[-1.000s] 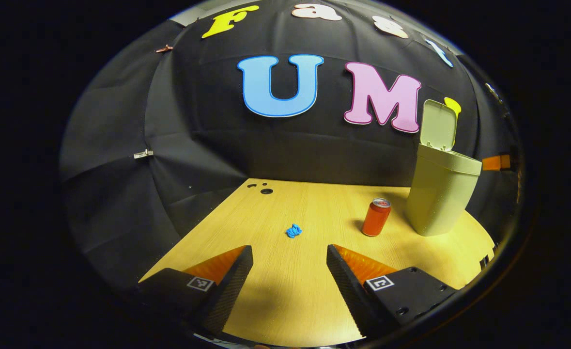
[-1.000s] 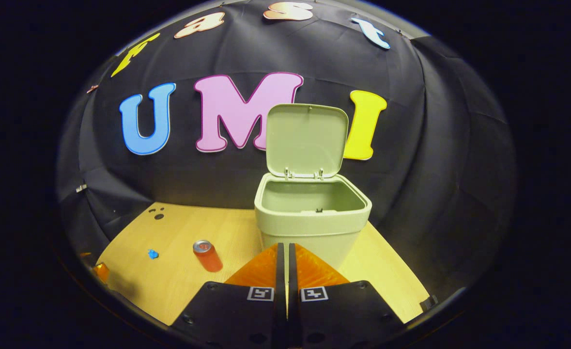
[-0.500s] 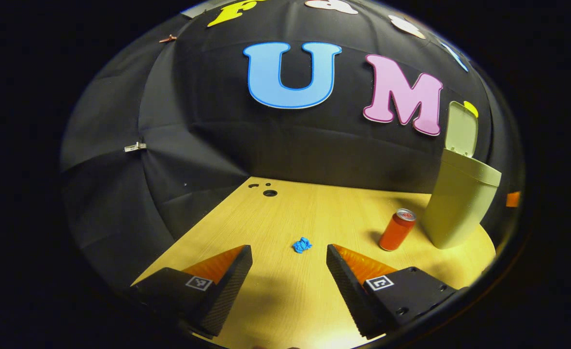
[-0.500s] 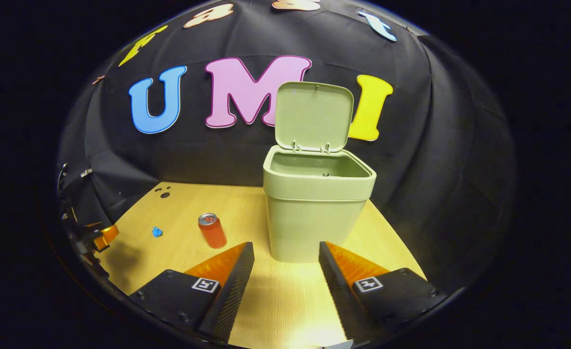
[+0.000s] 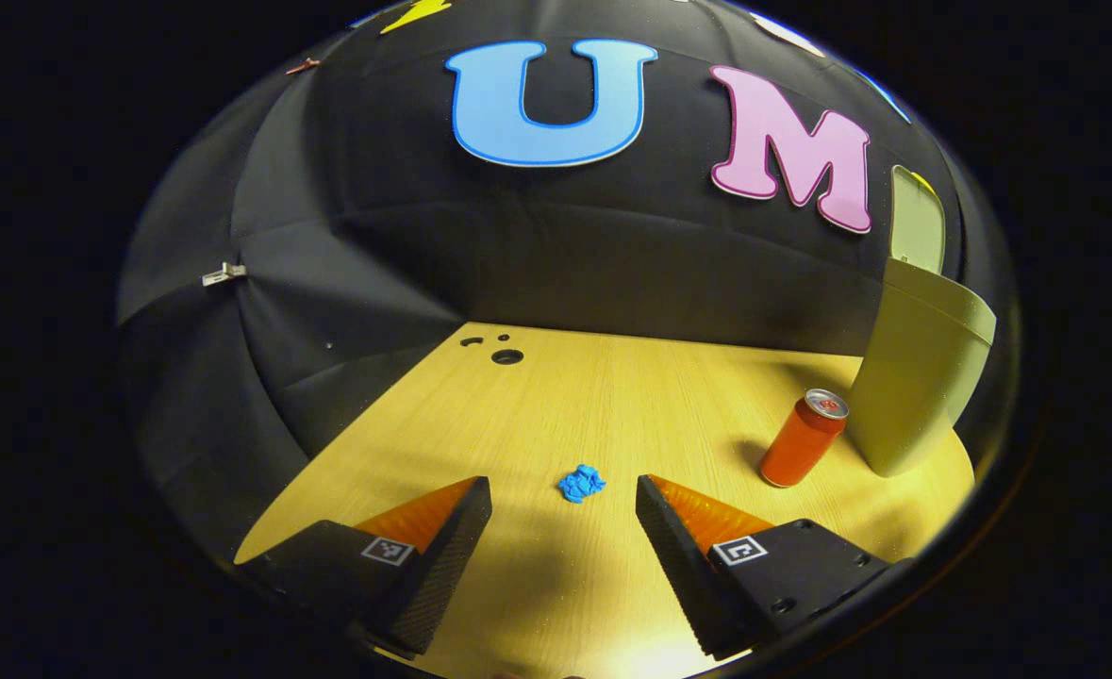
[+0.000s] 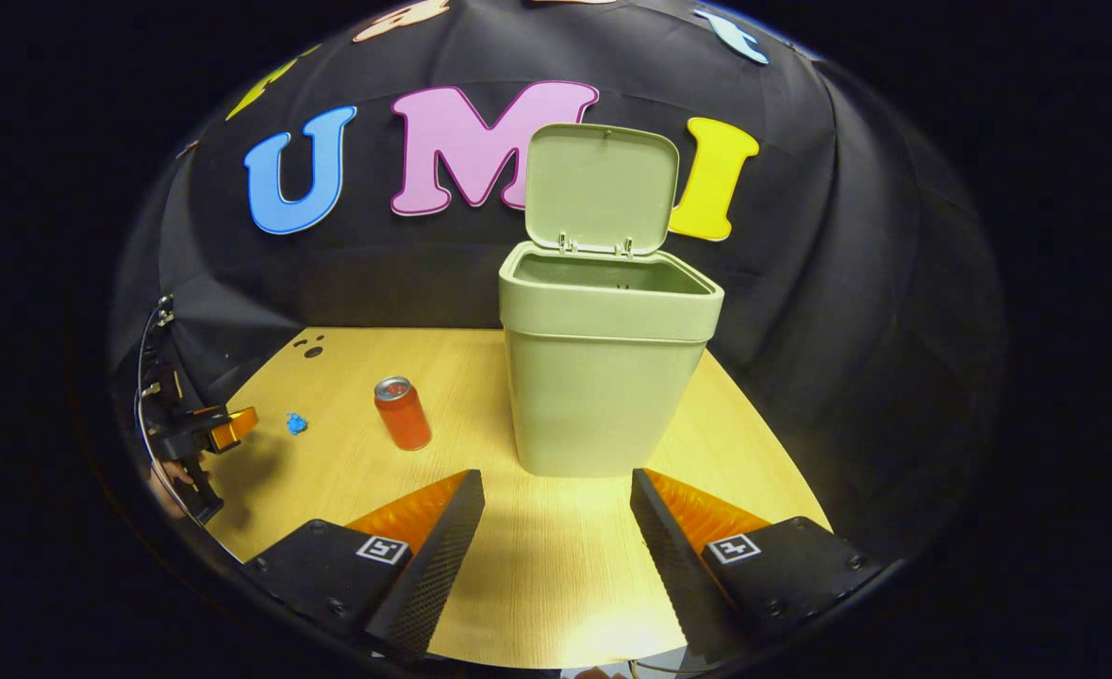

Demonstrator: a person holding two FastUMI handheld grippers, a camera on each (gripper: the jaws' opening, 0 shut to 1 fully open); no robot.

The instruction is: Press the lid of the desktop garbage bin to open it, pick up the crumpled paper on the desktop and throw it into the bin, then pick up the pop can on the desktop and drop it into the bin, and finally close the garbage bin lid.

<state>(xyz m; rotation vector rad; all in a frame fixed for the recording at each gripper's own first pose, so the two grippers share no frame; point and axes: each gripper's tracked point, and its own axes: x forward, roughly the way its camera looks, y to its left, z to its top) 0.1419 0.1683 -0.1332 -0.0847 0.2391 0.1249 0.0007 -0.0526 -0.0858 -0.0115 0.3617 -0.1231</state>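
Observation:
A pale green bin stands on the wooden desk with its lid swung up and open; in the left gripper view the bin sits at the far right. A small blue crumpled paper lies just ahead of my left gripper, between the lines of its open fingers. The red pop can stands upright left of the bin, also the can in the right gripper view. My right gripper is open and empty, in front of the bin. The left gripper shows at the far left beside the paper.
The wooden desk has small round holes near its back left corner. Black cloth walls close the desk in at the back and both sides. Bare wood lies between the can and the holes.
The right gripper opened from shut and pulled back and down from the bin. The left gripper moved forward toward the blue paper, which now lies close to its fingertips.

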